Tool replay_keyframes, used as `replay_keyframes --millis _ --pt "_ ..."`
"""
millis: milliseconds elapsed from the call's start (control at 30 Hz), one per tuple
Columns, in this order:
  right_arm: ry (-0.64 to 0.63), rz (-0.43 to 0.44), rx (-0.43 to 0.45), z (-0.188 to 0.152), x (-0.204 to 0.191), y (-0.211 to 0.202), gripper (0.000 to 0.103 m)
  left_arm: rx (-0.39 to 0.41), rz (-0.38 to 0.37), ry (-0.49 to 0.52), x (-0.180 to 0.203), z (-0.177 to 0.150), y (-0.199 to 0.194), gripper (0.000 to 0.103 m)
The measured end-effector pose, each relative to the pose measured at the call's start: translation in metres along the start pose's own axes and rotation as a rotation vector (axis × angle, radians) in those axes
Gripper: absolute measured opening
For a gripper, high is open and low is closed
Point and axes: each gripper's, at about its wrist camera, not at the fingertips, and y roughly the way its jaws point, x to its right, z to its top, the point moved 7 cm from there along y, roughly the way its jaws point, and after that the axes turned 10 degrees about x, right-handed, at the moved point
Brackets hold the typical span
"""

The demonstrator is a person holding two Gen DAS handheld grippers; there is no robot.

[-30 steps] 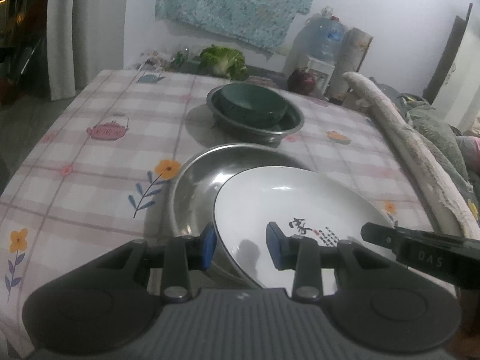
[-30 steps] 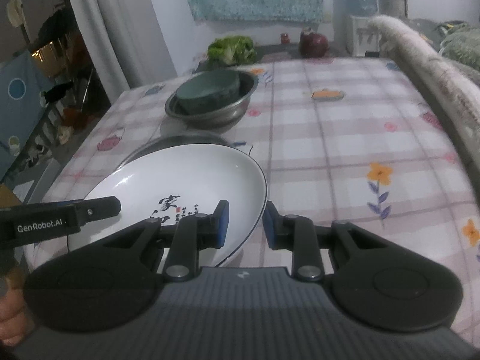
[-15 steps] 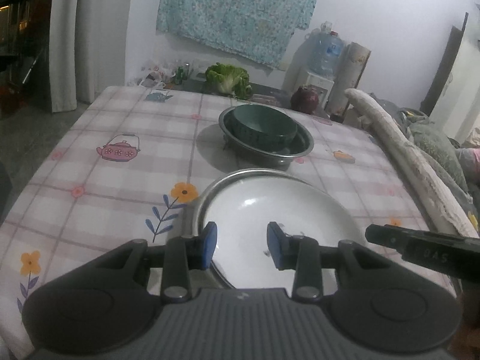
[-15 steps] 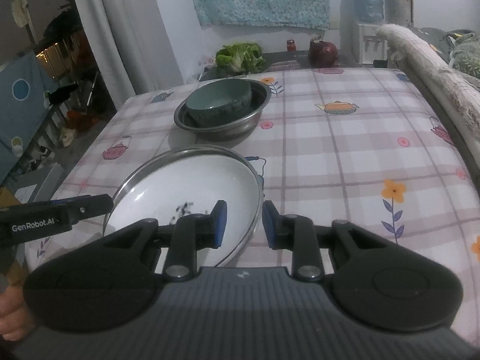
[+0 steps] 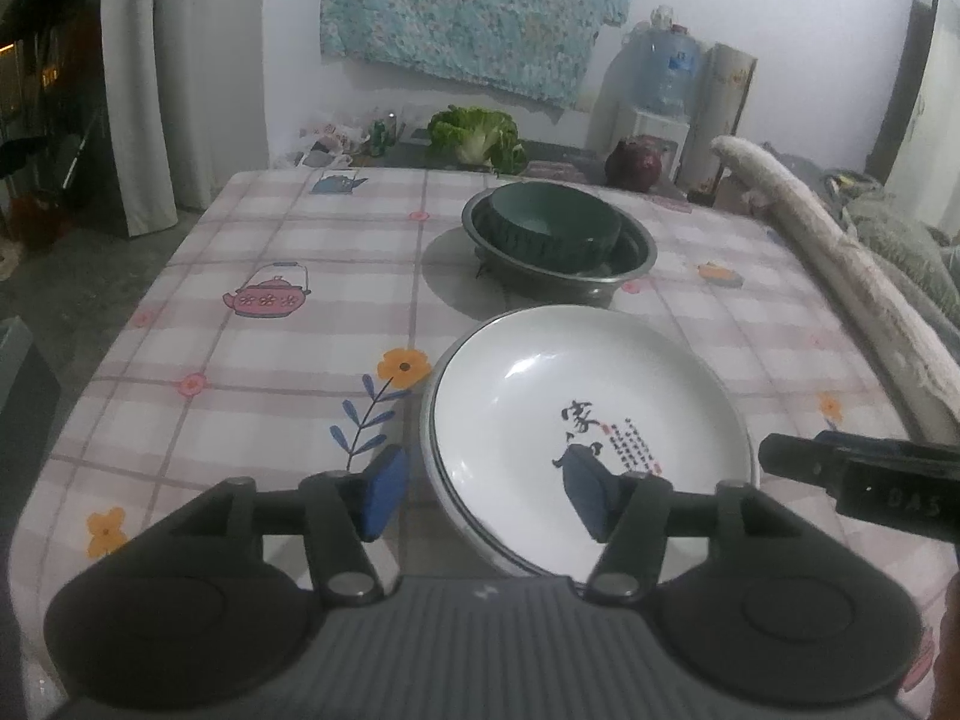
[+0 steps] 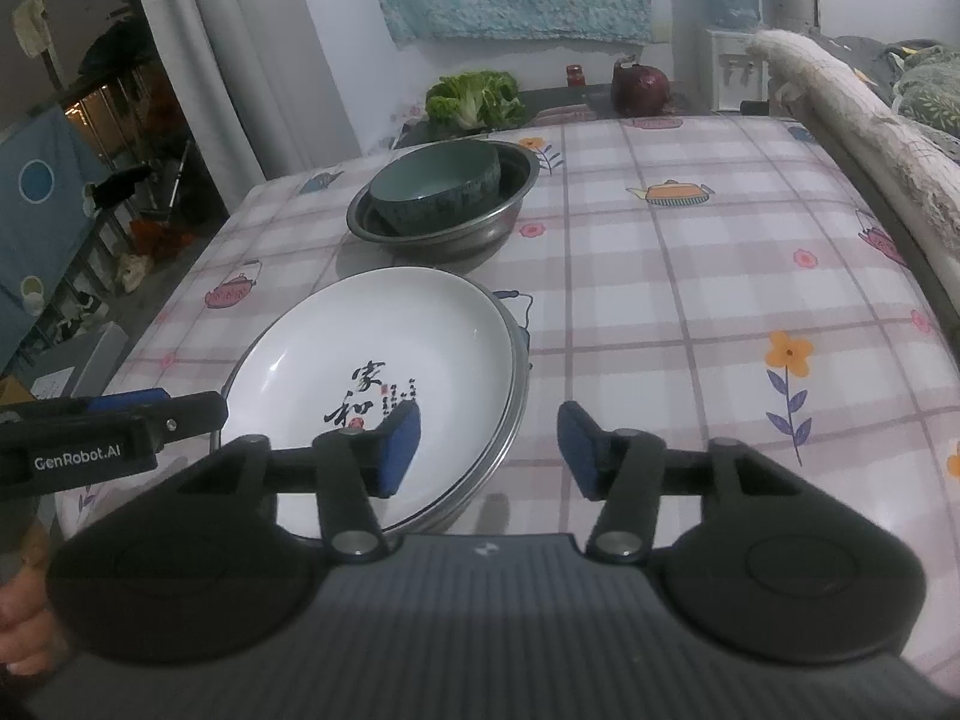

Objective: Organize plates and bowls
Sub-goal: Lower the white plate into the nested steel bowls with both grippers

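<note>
Checked pink-and-white tablecloth [image 5: 288, 252] covers the table under both of your tools. Your left gripper [image 5: 487, 501] has just been opening; its blue pads straddle the near left rim of the white ceramic plate with black calligraphy [image 5: 576, 396] without pressing on it. Your right gripper [image 6: 487, 450] has likewise just spread, straddling the plate's right rim, holding nothing. That plate sits nested in the shallow steel pan [image 6: 515, 378], whose edge shows around it. Farther back, the dark green ribbed bowl [image 5: 555, 222] rests inside the steel basin [image 5: 630, 267]. I'd judge the risk is catching the rim with a pad as you withdraw, tipping or sliding the plate off-centre.
</note>
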Motion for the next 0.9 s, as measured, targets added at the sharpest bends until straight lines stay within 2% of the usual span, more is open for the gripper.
replay_keyframes --millis 167,267,433,900 --pt "0.009 0.002 -0.014 -0.003 0.000 -0.002 0.067 -0.013 0.021 0.030 0.001 0.002 -0.004 0.070" --pt "0.008 0.011 -0.020 -0.004 -0.001 -0.004 0.070 -0.007 0.033 0.040 0.001 0.005 -0.008 0.073" --pt "-0.007 0.029 -0.022 -0.004 -0.006 -0.008 0.071 -0.011 0.052 0.048 0.002 0.007 -0.012 0.077" --pt "-0.021 0.053 0.003 0.005 -0.011 -0.016 0.071 -0.010 0.086 0.051 0.000 0.011 -0.018 0.077"
